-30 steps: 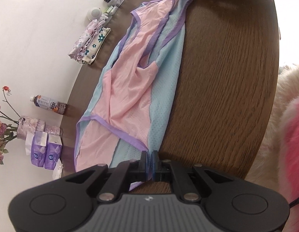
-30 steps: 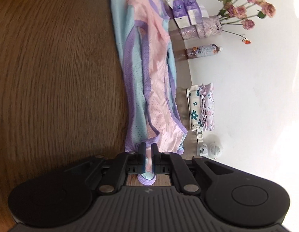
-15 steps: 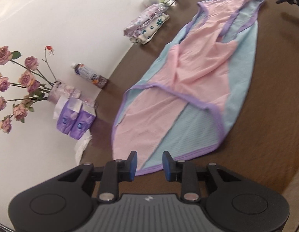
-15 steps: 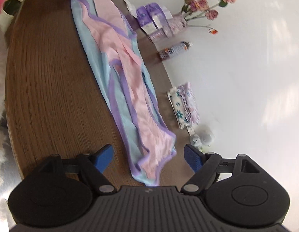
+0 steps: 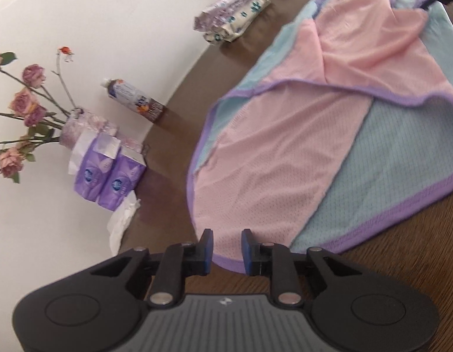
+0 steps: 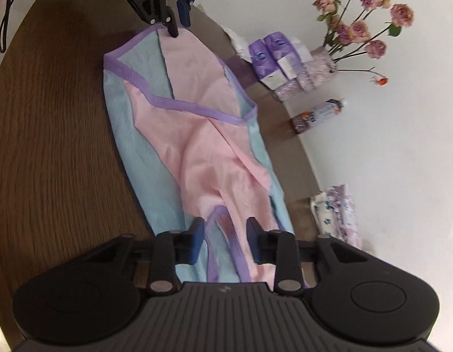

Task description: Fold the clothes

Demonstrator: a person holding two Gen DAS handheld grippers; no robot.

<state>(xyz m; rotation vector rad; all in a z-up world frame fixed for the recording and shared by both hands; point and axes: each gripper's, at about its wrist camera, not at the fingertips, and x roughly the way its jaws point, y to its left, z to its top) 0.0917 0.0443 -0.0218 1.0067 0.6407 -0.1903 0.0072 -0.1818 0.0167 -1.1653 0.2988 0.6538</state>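
Jaws of left gripper (image 5: 226,248) and right gripper (image 6: 225,242) stand parted, gripping nothing; the pink-and-blue mesh garment (image 6: 194,135) lies flat on the bench (image 6: 56,146) between them, its ends at both jaws.

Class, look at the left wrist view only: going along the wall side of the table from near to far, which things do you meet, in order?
Crumpled white tissue → purple packs → vase of dried roses → lying bottle → folded floral cloth.
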